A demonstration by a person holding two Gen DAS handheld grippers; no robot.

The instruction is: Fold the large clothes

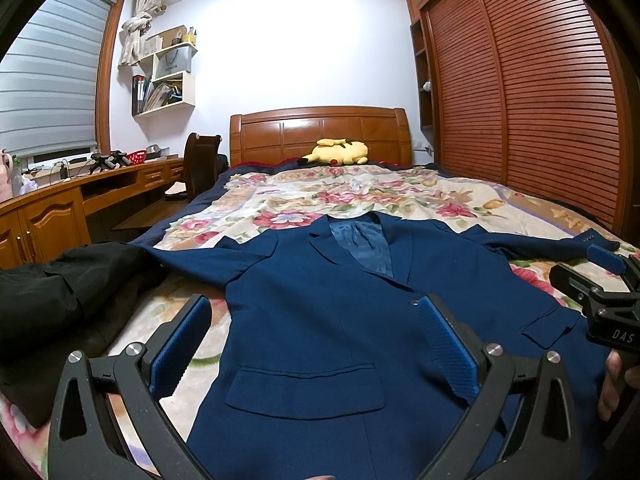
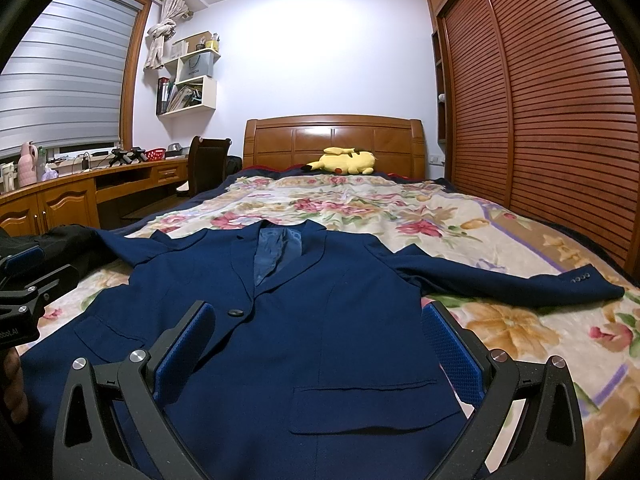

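Note:
A navy blue suit jacket [image 1: 320, 320] [image 2: 304, 340] lies flat and face up on the flowered bedspread [image 1: 280, 200] [image 2: 400, 208], collar toward the headboard, both sleeves spread out sideways. My left gripper [image 1: 316, 344] hangs open over the jacket's left half, above its flap pocket, with nothing between its blue pads. My right gripper [image 2: 320, 348] is open too, above the right half near the other pocket. The right gripper [image 1: 600, 280] also shows at the right edge of the left wrist view, held by a hand.
Black clothing [image 1: 60, 296] is piled at the bed's left edge, touching the jacket's sleeve. A yellow plush toy [image 1: 336, 152] rests by the wooden headboard [image 1: 320, 132]. A wooden desk [image 1: 80, 192] and chair [image 1: 200, 164] stand left; a slatted wardrobe [image 1: 540, 100] lines the right.

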